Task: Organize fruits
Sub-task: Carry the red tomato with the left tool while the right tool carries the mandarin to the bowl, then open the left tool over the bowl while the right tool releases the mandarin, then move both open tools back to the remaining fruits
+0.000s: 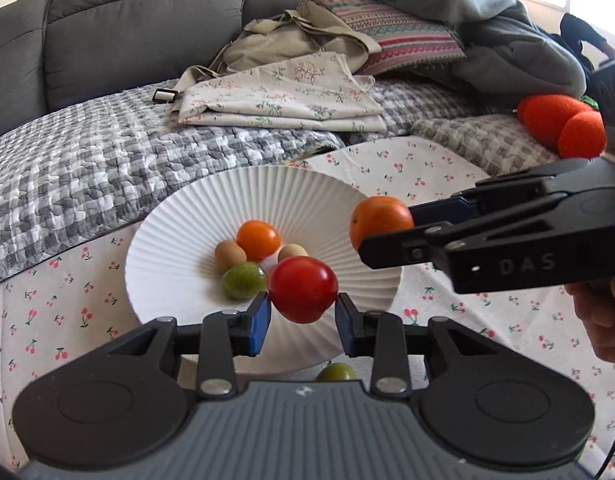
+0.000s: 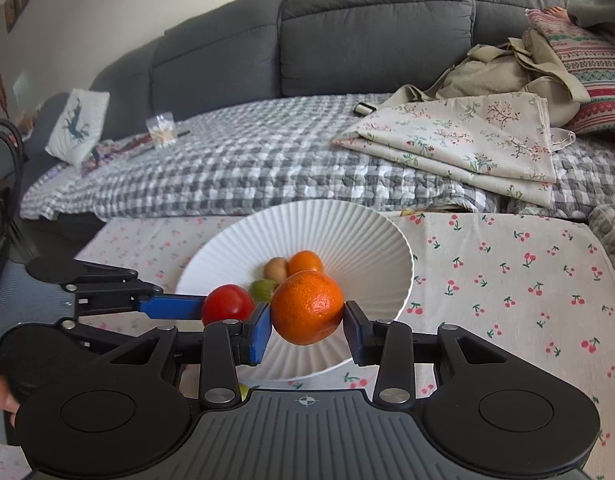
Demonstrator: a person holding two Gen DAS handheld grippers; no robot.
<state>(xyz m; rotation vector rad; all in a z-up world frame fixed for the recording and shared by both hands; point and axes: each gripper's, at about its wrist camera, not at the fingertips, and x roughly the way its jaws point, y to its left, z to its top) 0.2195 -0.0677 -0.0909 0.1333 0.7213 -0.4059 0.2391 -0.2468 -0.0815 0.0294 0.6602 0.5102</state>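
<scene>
My left gripper (image 1: 303, 312) is shut on a red tomato (image 1: 302, 289) and holds it above the near rim of the white ribbed bowl (image 1: 179, 232). My right gripper (image 2: 307, 326) is shut on an orange mandarin (image 2: 307, 306) above the bowl (image 2: 367, 248), to the right of the left gripper. In the bowl lie a small orange fruit (image 1: 258, 239), a green fruit (image 1: 243, 280) and two tan fruits (image 1: 229, 255). Another green fruit (image 1: 336, 372) lies on the cloth in front of the bowl, partly hidden by my left gripper.
The bowl stands on a cherry-print cloth (image 2: 507, 272). Behind it is a grey sofa with a checked quilt (image 2: 227, 172), folded floral fabric (image 2: 459, 140), a beige bag and a striped pillow. Orange plush items (image 1: 563, 128) lie at the right.
</scene>
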